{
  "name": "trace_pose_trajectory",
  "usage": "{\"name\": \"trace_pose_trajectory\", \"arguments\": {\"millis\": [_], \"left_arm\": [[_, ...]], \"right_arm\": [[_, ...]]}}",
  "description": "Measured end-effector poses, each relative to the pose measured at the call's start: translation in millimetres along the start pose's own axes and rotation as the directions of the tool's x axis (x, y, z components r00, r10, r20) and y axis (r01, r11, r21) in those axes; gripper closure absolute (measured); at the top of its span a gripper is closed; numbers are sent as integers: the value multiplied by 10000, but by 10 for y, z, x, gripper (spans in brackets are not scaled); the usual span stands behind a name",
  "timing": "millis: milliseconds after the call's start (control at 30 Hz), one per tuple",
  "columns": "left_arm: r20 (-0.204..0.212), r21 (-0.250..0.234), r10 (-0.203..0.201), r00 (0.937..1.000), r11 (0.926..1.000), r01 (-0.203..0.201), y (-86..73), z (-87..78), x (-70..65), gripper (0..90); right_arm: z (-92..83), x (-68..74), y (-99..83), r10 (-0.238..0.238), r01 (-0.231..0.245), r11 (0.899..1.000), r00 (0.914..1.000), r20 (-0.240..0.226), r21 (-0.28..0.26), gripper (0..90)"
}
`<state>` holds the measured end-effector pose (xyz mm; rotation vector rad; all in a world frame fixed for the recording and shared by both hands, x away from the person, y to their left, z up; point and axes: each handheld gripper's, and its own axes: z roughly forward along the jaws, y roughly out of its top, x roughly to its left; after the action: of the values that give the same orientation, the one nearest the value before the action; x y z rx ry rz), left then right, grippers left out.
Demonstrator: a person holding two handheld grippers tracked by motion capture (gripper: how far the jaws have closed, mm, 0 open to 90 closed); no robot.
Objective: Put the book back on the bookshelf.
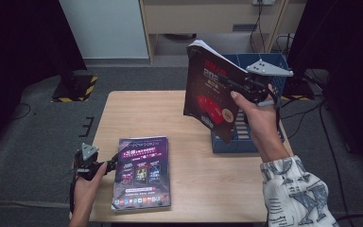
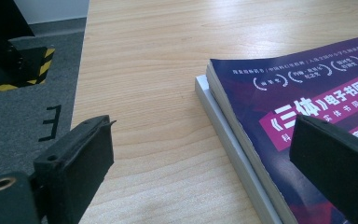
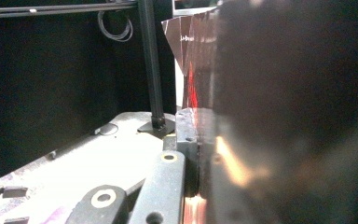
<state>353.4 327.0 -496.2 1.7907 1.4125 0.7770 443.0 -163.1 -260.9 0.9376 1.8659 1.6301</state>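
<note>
My right gripper (image 1: 232, 88) is shut on a dark book with a red cover (image 1: 210, 97) and holds it upright in the air, over the table's right side and just in front of the blue crate (image 1: 246, 141). Seen from the right gripper view, the glossy cover (image 3: 284, 116) stands against my jaw at the right gripper (image 3: 196, 154). A purple book (image 1: 142, 172) lies flat at the table's front left on a thin white book (image 2: 223, 126). At that stack's left edge my left gripper (image 1: 112, 160) is open, one jaw over the purple book (image 2: 317, 88), the other over bare wood.
The wooden table (image 1: 146, 111) has bare room at its back left and middle. The blue crate stands at the right edge. Black stands with yellow-striped bases (image 1: 75, 87) are on the grey carpet beyond the table, and cables (image 1: 307, 109) lie at the right.
</note>
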Motion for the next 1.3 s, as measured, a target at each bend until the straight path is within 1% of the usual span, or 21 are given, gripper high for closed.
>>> {"name": "trace_pose_trajectory", "arguments": {"millis": [100,133,200,267,300,567,800,867,933,1200,1233,1300], "left_arm": [[-5,0,-6,10000,10000,6,0,2,2,58],[-8,0,-4,10000,10000,4,0,1,3,59],[-17,-13,-16,10000,10000,16,1,-1,5,59],[-23,-23,-24,10000,10000,24,1,-3,7,59],[-28,-25,-25,10000,10000,25,2,-3,8,59],[-37,-65,13,10000,10000,-14,7,-6,1,63],[-53,-56,26,10000,10000,-27,4,-12,-6,63],[-27,-91,-7,10000,10000,7,3,-12,-14,63],[-3,-136,-6,10000,9999,6,9,-12,-16,63],[-79,-230,-32,10000,9997,30,17,-27,-3,67],[-85,-231,-15,10000,9997,13,17,-26,-3,67],[-99,-230,4,10000,9997,-6,18,-27,-3,66]], "right_arm": [[-39,-48,-11,6,-7,10000,9999,131,37,869],[-66,-85,-23,52,-53,10000,9997,223,65,868],[-80,-104,-29,61,-63,10000,9996,260,71,868],[-132,-158,-44,99,-104,9999,9990,427,97,868],[-132,-158,-44,99,-104,9999,9990,427,97,868],[-258,-288,-61,106,-115,9999,9965,824,99,868],[-341,-377,-93,104,-132,9997,9932,1162,226,868],[-355,-392,-92,82,-112,9996,9930,1181,245,868],[-379,-420,-87,145,-179,9995,9917,1275,252,868],[-463,-501,-91,10,-93,9988,9849,1730,471,868],[-463,-501,-91,10,-93,9988,9849,1730,471,868],[-451,-515,-94,-48,-45,9988,9822,1880,492,869]]}}
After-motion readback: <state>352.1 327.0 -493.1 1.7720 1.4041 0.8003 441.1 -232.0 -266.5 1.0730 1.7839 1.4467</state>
